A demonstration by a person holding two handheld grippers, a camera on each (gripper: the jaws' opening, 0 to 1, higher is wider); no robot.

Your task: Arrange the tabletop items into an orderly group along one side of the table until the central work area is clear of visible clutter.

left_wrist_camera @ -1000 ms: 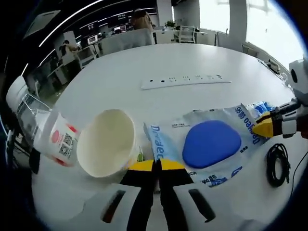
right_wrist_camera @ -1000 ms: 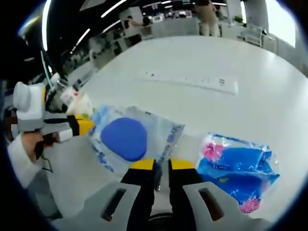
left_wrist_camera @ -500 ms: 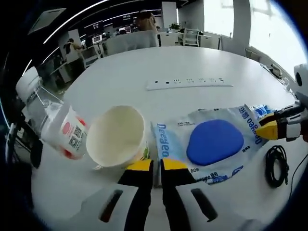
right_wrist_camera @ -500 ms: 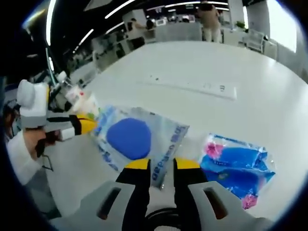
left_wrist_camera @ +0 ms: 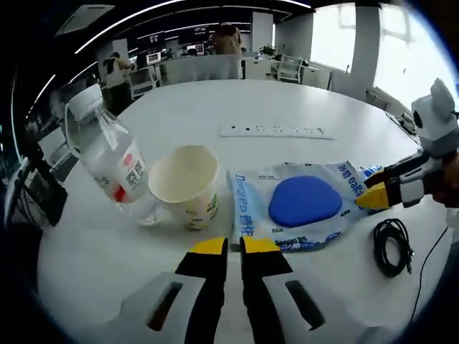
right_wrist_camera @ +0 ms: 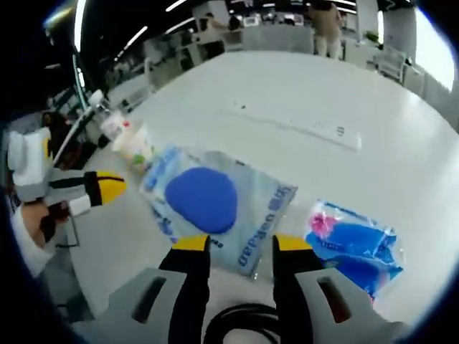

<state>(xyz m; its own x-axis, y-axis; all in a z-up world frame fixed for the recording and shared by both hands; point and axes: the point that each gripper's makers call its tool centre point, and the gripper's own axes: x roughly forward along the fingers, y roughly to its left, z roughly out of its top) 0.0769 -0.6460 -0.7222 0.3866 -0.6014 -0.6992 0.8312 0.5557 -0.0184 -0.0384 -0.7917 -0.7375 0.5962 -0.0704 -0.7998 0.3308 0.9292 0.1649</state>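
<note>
So you're hovering with both tongs empty: left tongs (left_wrist_camera: 228,246) pinched together, right tongs (right_wrist_camera: 242,244) parted. Wipes pack (left_wrist_camera: 301,206), cup (left_wrist_camera: 185,185), bottle (left_wrist_camera: 111,162), cable (left_wrist_camera: 391,246) are sitting mid-bench (left_wrist_camera: 272,100), so grouping's barely started.

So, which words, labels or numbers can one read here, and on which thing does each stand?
"Deeyeo", blue, partly legible: wipes pack.
Small print on that pack: too small.
Red label on bottle: blurred.
Print on paper cup: unreadable.
Blue-pink packet: no text legible.
</note>
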